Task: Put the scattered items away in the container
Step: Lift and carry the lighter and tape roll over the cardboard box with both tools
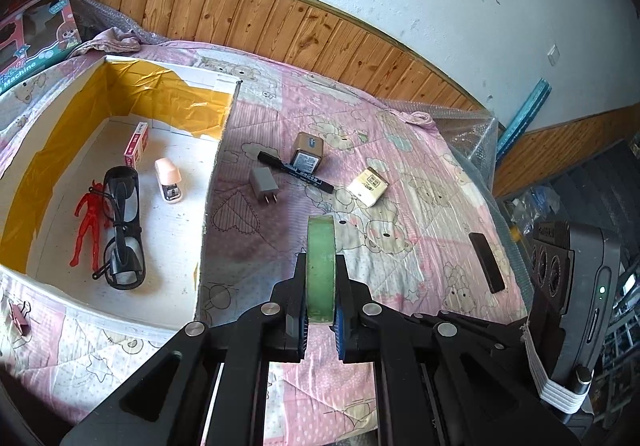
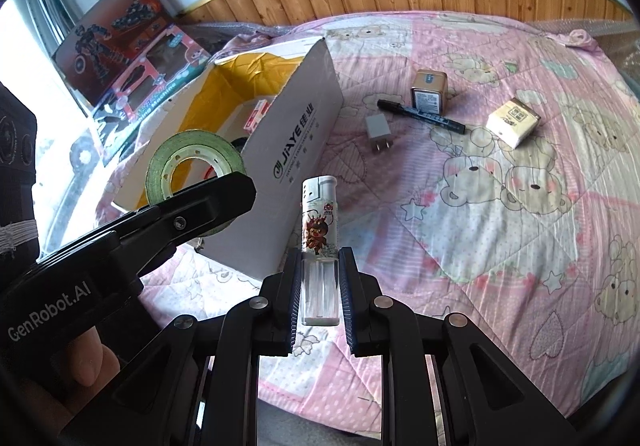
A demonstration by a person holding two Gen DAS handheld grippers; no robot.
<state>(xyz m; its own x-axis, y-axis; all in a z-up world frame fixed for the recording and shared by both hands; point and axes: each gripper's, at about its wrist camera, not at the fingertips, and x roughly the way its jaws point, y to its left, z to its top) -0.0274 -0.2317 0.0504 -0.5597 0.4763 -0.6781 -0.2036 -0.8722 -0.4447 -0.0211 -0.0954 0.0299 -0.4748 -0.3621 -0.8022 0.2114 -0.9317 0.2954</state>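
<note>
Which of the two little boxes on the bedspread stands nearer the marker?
The brown box, right behind the marker. The pale cream box lies apart, off beyond the marker's far tip.

Pink bear quilt (image 2: 500,226), wood wall paneling (image 1: 280,30), toy boxes (image 2: 132,58) by wall.

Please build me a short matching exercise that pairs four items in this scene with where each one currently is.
Things:
1. green tape roll
2. lighter
3. glasses
4. black marker

Places:
A. lying on the pink quilt, outside the box
B. clamped in the right gripper
C. inside the white box
D. clamped in the left gripper

Pairs: 1-D, 2-B, 3-C, 4-A
</note>
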